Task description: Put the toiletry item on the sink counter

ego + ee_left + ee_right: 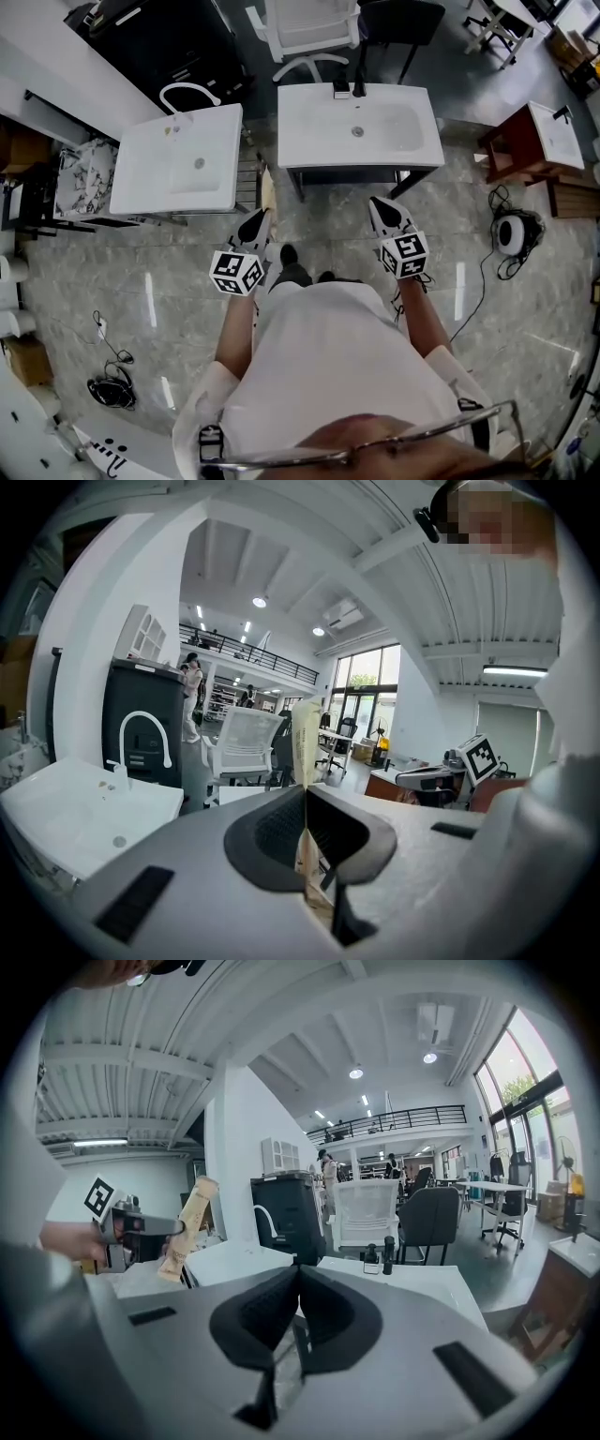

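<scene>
The left gripper was held ahead of the body, its jaws clamped on a thin tan toiletry sachet. The sachet was gripped edge-on and low down, so most of it stood upright above the jaws, probably to leave it free for laying flat. The right gripper was carried alongside, its jaws pressed together on nothing, apparently unneeded. 2 white tabletops lay ahead, the left sink and the centre sink, both well apart from the sachet. Which one was meant could not be told. The sachet's print was unreadable and its bottom end was hidden.
</scene>
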The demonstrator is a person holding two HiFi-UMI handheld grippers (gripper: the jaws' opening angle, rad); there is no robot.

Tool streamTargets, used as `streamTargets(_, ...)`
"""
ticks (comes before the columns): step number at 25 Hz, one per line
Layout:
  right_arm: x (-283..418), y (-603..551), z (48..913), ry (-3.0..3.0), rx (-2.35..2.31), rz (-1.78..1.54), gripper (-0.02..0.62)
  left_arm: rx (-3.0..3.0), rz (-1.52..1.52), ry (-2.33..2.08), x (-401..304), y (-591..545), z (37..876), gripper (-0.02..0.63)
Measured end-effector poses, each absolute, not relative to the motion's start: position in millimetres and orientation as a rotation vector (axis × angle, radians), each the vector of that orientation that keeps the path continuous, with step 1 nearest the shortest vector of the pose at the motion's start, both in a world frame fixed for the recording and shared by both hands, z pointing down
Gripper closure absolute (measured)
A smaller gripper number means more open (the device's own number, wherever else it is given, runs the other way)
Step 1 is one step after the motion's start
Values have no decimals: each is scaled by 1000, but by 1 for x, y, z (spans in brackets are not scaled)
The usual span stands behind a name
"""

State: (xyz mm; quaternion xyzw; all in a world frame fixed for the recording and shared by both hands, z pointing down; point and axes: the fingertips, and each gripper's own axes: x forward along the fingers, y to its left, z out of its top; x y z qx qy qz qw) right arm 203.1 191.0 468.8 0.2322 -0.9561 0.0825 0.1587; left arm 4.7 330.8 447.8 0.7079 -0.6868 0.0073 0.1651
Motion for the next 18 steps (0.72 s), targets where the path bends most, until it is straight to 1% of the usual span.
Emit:
streamTargets(9, 188, 169, 484, -2693, 665, 258, 589, 2016, 9, -1951, -11, 303, 455, 598)
streamTargets(18, 143, 127, 490, -2660, 695, 261, 589, 2050, 2, -1903, -58, 248, 460, 598)
